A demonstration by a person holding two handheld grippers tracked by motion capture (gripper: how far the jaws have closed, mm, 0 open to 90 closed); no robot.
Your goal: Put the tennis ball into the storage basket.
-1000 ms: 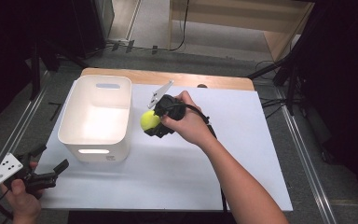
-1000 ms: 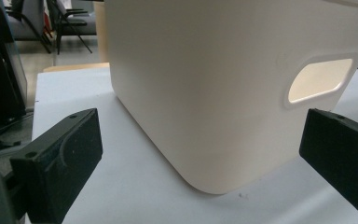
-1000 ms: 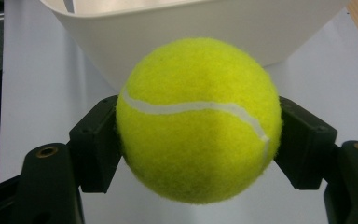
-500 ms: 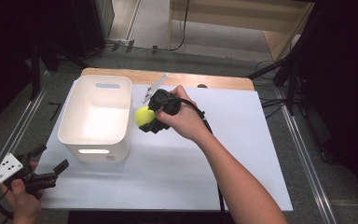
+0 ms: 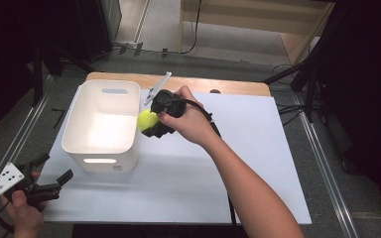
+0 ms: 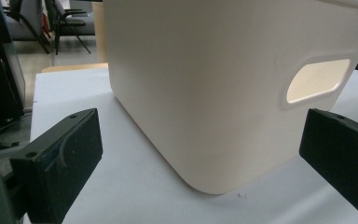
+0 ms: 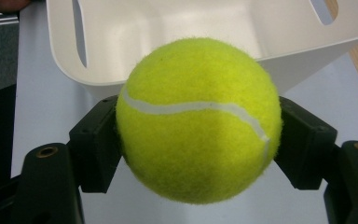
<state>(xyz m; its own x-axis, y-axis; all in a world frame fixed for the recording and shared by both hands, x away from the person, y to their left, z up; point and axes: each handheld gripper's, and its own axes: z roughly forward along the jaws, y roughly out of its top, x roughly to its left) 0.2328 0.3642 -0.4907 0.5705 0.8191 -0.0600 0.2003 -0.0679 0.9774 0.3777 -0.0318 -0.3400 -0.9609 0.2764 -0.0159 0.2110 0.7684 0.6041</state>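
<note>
- the right claw (image 5: 149,124) grips a yellow-green tennis ball (image 5: 147,120), one black jaw pressed on each side of it; the right gripper view shows the tennis ball (image 7: 198,120) squeezed at its widest part.
- the relation that matters: the ball hangs just at the right-hand rim of the white plastic bin (image 5: 79,119), level with or a little above that rim, not yet over the open mouth. the bin lies to the left of the claw in the high view, and straight ahead past the ball in the right gripper view.
- the bin's long axis runs away from the person, with a slot handle in each short end; its inside looks empty as far as can be seen.
- judging from this, a short move leftward over the rim would put the ball above the opening, and the right hand (image 5: 188,121) is by far the nearer one.
- the left claw (image 5: 54,182) is held low at the near left corner, well apart from the ball, jaws spread wide with nothing between them; it faces the bin's near corner.
- the surface (image 5: 258,163) is a white sheet over a wooden top, bare to the right of the bin.
- around it: grey floor, metal rails, cables, dark stands.
</note>
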